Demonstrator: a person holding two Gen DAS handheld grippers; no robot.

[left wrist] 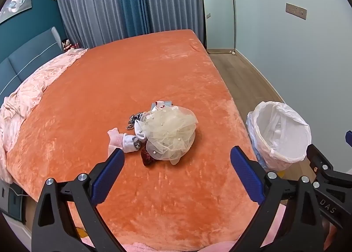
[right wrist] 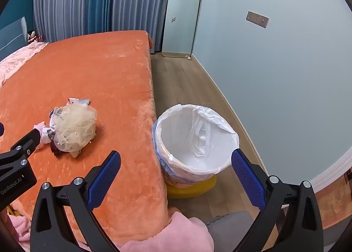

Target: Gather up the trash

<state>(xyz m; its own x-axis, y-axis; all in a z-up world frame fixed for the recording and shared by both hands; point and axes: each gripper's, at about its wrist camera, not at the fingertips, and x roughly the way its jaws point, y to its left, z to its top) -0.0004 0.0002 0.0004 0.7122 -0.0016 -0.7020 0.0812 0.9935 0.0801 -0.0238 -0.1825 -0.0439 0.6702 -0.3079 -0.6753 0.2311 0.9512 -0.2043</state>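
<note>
So the trash here is a little heap sitting out in the middle of the orange bed cover (left wrist: 154,71): a puffy cream tulle ball with pearls (left wrist: 170,135), a rolled grey-and-white sock (left wrist: 132,141) touching its left side, a pale pink scrap (left wrist: 114,139) further left, something dark red (left wrist: 147,157) poking out at the near edge, and a black-and-white patterned bit (left wrist: 134,118) behind. There's also something pale blue at the back of the heap, honestly too small to tell what it is.

Everything is lying ahead of the left gripper (left wrist: 176,159), roughly centred between its blue pads but well clear of them. Both sets of tongs are standing wide apart and holding nothing. The right gripper (right wrist: 176,163) is pointing more at the lined bin (right wrist: 195,141), which is standing on the wood floor just beside the bed edge, to the right of the heap.

If I were doing this step, I'd be going for the tulle first, since it's the biggest and sitting on top. It's looking springy, so pinching deep into the bunch beats nipping a loose edge. Coming down steeply helps avoid snagging the plush cover. The socks and scraps are looking like separate grabs afterwards.
</note>
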